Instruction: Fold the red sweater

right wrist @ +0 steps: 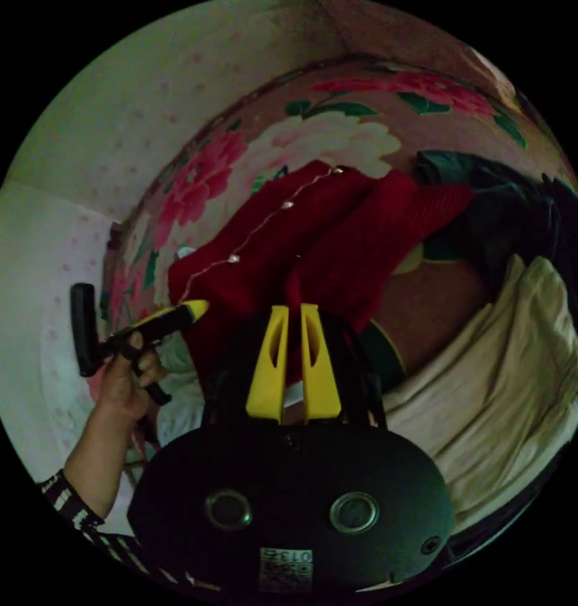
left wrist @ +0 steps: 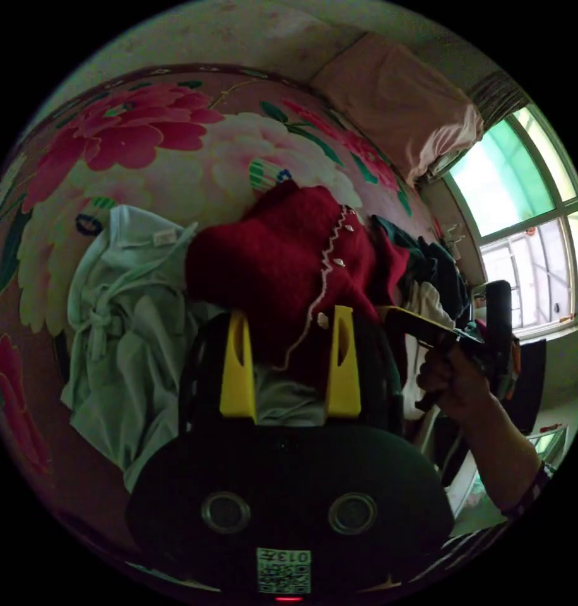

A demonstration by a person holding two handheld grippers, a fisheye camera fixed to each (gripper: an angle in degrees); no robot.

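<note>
Knitwear takes centre stage on a flower-printed bedspread (left wrist: 144,164), where the red sweater (left wrist: 283,265) lies rumpled between a pale green garment (left wrist: 118,328) on one side and a heap of dark and cream clothes (right wrist: 510,353) on the other. Seen from the left gripper view, the left gripper (left wrist: 290,363) stands with its yellow jaws wide apart, red knit showing in the gap between them though neither jaw visibly presses on it. In the right gripper view, the right gripper (right wrist: 292,363) has its jaws drawn close together, with only a narrow slit left; the sweater's lower edge sits right at their tips, but whether any cloth is pinched there cannot be told. Each view also catches the other tool held in a hand (left wrist: 456,379), just beside the sweater's edge. A scalloped white trim with small pale buttons (right wrist: 233,258) runs down the front, marking the placket. The garment looks like a soft, thick, limp knit, likely light enough to lift with one jaw pair but prone to sagging, stretching and bunching wherever it is left unsupported. Best purchase appears to be at the hem corners or shoulder seams, where doubled fabric offers a firmer bite, well away from the buttons, which could snag or slip under the jaws. Folding does not yet look begun.
</note>
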